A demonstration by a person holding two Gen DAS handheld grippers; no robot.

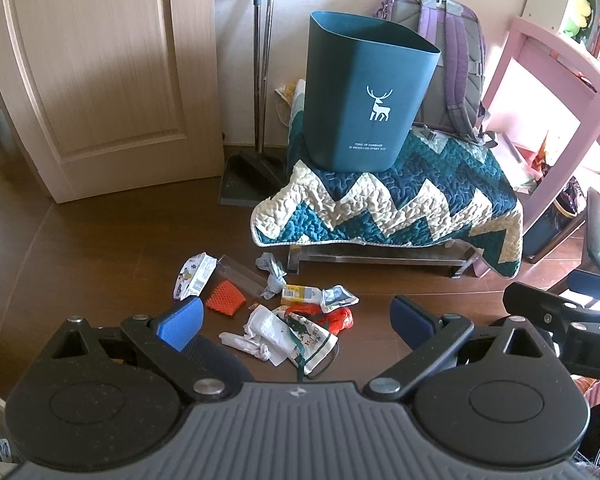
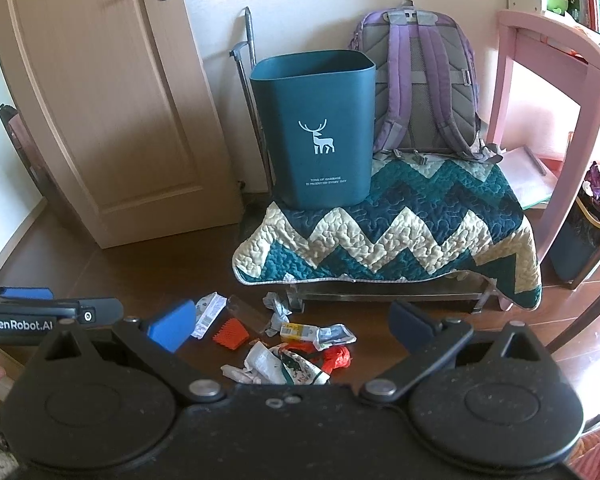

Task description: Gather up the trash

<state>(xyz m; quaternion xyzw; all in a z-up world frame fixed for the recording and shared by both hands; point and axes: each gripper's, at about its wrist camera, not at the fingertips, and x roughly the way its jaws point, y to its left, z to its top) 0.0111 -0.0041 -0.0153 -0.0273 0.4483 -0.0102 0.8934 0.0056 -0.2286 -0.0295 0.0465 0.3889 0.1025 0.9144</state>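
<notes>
At the far left we saw a pale wooden door (image 1: 100,72), and beside it a dustpan with a long handle (image 1: 256,168) leaning against the wall. On the dark wood floor (image 1: 100,248) lay the scattered trash. From the left came a printed wrapper (image 1: 194,274), a clear plastic box (image 1: 242,274), an orange mesh piece (image 1: 225,299) and a grey crumpled scrap (image 1: 271,274). Next came a yellow carton (image 1: 300,294), a silver foil packet (image 1: 338,297) and a red plastic bit (image 1: 340,320). Nearest us were a white crumpled bag (image 1: 260,334) and a green-and-white wrapper (image 1: 310,338).

Our left tool (image 1: 296,322) hung above this pile, released, its blue pads spread wide with nothing between them. Our right tool (image 2: 294,326) hung likewise over the same litter, also released and empty.

Behind the trash stood a low bench (image 1: 380,256) draped in a teal and cream zigzag quilt (image 1: 400,200). The teal bin (image 1: 364,96) with a white deer stood upright on the quilt's left part, and a purple backpack (image 1: 456,60) stood just behind it to the right. A pink desk (image 1: 540,80) stood at the far right.
</notes>
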